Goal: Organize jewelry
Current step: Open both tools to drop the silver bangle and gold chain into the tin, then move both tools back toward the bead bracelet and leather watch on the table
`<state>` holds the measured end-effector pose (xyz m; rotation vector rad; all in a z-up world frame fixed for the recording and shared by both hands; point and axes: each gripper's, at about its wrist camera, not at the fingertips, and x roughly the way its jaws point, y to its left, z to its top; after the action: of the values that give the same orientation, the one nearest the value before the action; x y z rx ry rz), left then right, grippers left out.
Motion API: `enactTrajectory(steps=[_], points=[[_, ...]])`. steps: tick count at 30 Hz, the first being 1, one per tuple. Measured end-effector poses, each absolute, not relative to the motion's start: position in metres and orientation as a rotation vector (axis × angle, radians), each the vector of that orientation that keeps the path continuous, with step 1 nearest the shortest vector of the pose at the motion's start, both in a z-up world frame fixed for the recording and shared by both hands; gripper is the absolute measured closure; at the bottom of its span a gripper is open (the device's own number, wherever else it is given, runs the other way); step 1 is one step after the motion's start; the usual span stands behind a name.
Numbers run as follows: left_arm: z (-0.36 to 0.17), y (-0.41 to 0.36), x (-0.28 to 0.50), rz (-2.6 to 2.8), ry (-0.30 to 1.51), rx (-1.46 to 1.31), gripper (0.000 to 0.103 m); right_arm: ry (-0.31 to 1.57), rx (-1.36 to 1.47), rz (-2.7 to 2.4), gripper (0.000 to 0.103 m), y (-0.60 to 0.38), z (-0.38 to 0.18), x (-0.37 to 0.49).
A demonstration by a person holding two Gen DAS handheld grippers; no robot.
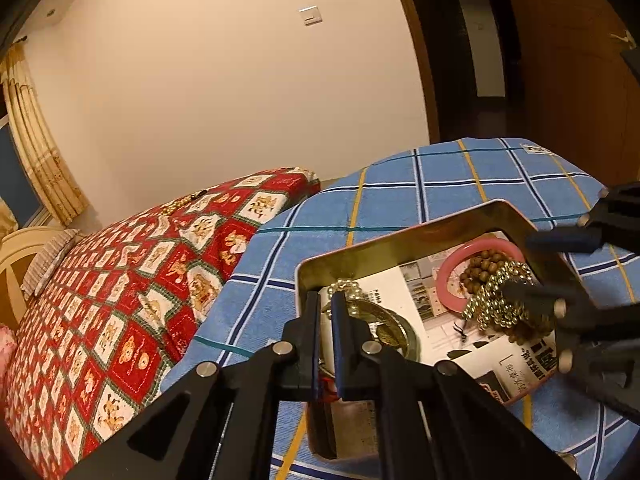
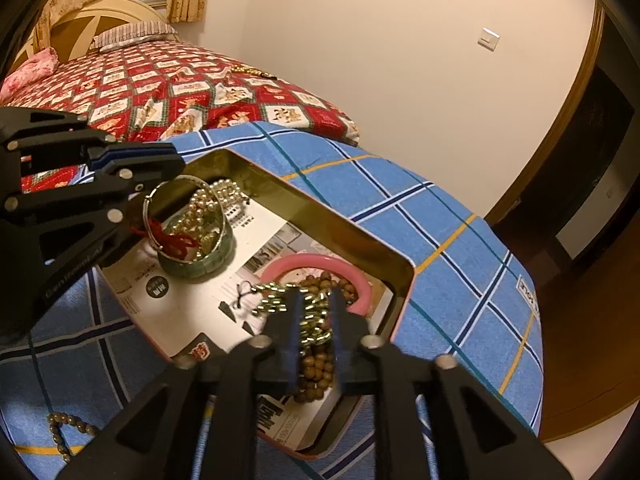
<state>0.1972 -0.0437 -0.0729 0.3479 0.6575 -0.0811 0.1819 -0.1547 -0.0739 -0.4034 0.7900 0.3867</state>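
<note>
Over the tin (image 2: 360,236), right gripper (image 2: 316,320) fingers are pinching the gold chain (image 2: 276,300) above the pink dish (image 2: 360,280); left gripper (image 1: 326,312) fingers are nearly pressed together, pinching the bangle (image 2: 180,184).

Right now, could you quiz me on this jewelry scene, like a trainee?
1. True or false: the pink bangle lies inside the gold tin.
2. What does the right tool pinch? A) gold bead chain B) a pillow C) a light switch
3. Fill in: the tin sits on a ____ checked cloth.

Key: 1 true; 2 A; 3 blue.
</note>
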Motion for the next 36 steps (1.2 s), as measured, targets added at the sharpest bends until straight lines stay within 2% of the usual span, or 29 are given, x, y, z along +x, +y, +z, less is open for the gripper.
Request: enactTrajectory(steps=[1,2,3,4,36], points=[[-0.073,-0.043,0.198,-0.069,0.659,0.349,0.079,0.788,-0.4,0.385,0.059,-0.155,-0.074,0.182],[-0.073,-0.043,0.197,-0.055,0.657,0.352,0.053,0.782,-0.399,0.382,0.055,-0.156,-0.073,0.181],[-0.072,-0.042,0.196,-0.043,0.645,0.353,0.032,0.776,-0.401,0.377,0.052,-0.156,-0.073,0.18],[-0.069,-0.041,0.192,-0.034,0.616,0.35,0.028,0.778,-0.402,0.377,0.052,-0.156,-0.073,0.179],[-0.06,-0.031,0.16,-0.006,0.604,0.333,0.027,0.77,-0.413,0.345,0.051,-0.162,-0.069,0.155]])
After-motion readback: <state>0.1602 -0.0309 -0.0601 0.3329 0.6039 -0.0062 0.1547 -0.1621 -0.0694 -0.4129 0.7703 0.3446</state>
